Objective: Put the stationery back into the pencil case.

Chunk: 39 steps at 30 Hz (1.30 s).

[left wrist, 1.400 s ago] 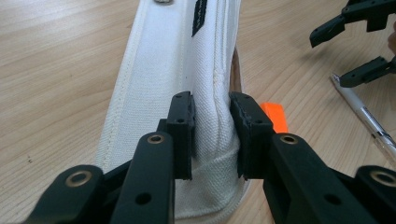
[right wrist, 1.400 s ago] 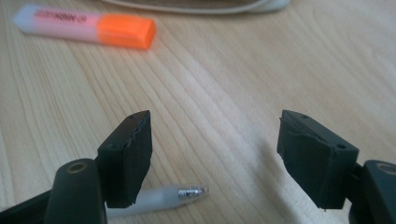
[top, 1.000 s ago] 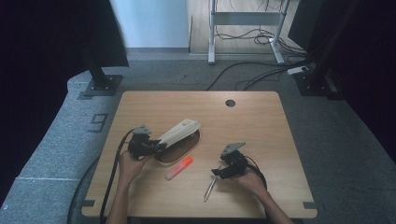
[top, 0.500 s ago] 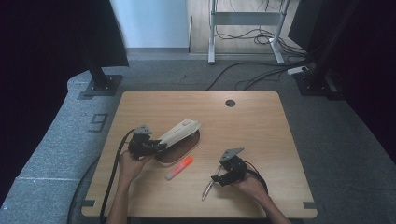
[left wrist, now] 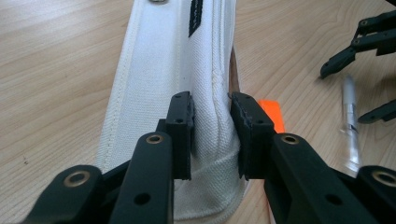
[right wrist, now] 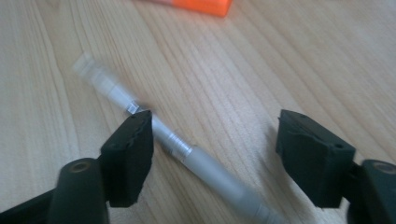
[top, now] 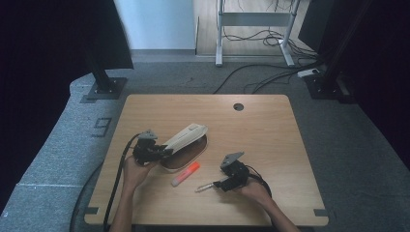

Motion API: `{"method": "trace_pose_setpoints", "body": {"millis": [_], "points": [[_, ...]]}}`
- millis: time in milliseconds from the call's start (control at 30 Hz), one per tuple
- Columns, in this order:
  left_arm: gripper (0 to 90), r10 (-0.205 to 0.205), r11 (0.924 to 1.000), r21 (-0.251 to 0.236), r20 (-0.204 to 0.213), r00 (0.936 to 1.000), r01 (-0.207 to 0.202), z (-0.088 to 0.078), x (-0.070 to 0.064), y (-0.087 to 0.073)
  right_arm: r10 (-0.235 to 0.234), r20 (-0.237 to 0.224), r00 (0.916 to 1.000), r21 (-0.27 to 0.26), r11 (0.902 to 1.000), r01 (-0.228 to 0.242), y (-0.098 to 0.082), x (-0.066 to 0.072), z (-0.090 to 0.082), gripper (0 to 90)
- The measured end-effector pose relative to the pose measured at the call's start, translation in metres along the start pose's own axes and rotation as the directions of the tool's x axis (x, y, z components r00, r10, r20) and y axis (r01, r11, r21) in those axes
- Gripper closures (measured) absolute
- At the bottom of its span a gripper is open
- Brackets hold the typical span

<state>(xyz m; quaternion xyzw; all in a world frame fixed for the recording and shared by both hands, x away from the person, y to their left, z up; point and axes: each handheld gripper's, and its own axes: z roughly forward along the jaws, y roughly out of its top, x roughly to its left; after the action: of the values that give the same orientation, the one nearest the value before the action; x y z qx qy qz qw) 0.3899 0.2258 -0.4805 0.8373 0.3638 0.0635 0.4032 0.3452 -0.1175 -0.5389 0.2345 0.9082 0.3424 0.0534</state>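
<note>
The pale wooden worktop (top: 270, 145) is evenly lit amid dark surroundings; the silver pen (right wrist: 187, 154) is blurred.

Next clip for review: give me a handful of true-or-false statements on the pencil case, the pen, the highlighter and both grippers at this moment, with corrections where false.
1. The left gripper is shut on the white pencil case. True.
2. The right gripper is clamped on the silver pen. False: its jaws have just been closing, with the pen lying between them, but they stand apart from it.
3. The orange highlighter lies on the table between the pencil case and the pen. True.
4. The pen is inside the pencil case. False: it lies on the bare wood.
5. The highlighter is green. False: it is orange.
</note>
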Motion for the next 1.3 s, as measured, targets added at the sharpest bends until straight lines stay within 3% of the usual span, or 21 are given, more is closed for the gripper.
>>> {"method": "trace_pose_setpoints", "body": {"millis": [33, 100, 167, 367, 667, 1033, 1300], "points": [[70.0, 0.000, 1.0000, 0.000, 0.000, 1.0000, 0.000, 0.000, 0.000, 0.000, -0.028, 0.025, 0.9993, -0.006, 0.9996, 0.028, 0.000, 0.003, 0.001, 34.1], [69.9, -0.001, 1.0000, -0.001, 0.000, 1.0000, 0.001, 0.000, 0.000, 0.000, -0.038, 0.031, 0.9988, -0.008, 0.9992, 0.038, 0.000, 0.003, 0.001, 36.7], [69.9, 0.000, 1.0000, 0.000, 0.000, 1.0000, 0.000, 0.000, 0.000, 0.000, -0.045, 0.028, 0.9986, -0.008, 0.9990, 0.045, -0.001, 0.003, -0.001, 45.9], [70.0, -0.003, 1.0000, -0.002, 0.001, 1.0000, 0.003, 0.000, 0.000, 0.000, -0.031, 0.028, 0.9991, -0.006, 0.9995, 0.031, -0.003, 0.001, -0.005, 61.3], [70.2, -0.006, 1.0000, -0.005, 0.001, 1.0000, 0.006, 0.000, 0.001, 0.000, -0.010, 0.014, 0.9999, -0.002, 0.9999, 0.010, -0.009, -0.001, -0.012, 76.7], [70.4, -0.006, 1.0000, -0.007, -0.001, 1.0000, 0.006, -0.001, 0.001, 0.000, -0.002, 0.006, 1.0000, 0.007, 1.0000, 0.002, -0.009, 0.003, -0.012, 78.2], [70.5, -0.008, 0.9999, -0.009, 0.002, 1.0000, 0.008, -0.001, 0.002, 0.000, 0.019, -0.004, 0.9998, -0.019, 0.9996, -0.019, -0.008, 0.002, -0.016, 78.3]]}}
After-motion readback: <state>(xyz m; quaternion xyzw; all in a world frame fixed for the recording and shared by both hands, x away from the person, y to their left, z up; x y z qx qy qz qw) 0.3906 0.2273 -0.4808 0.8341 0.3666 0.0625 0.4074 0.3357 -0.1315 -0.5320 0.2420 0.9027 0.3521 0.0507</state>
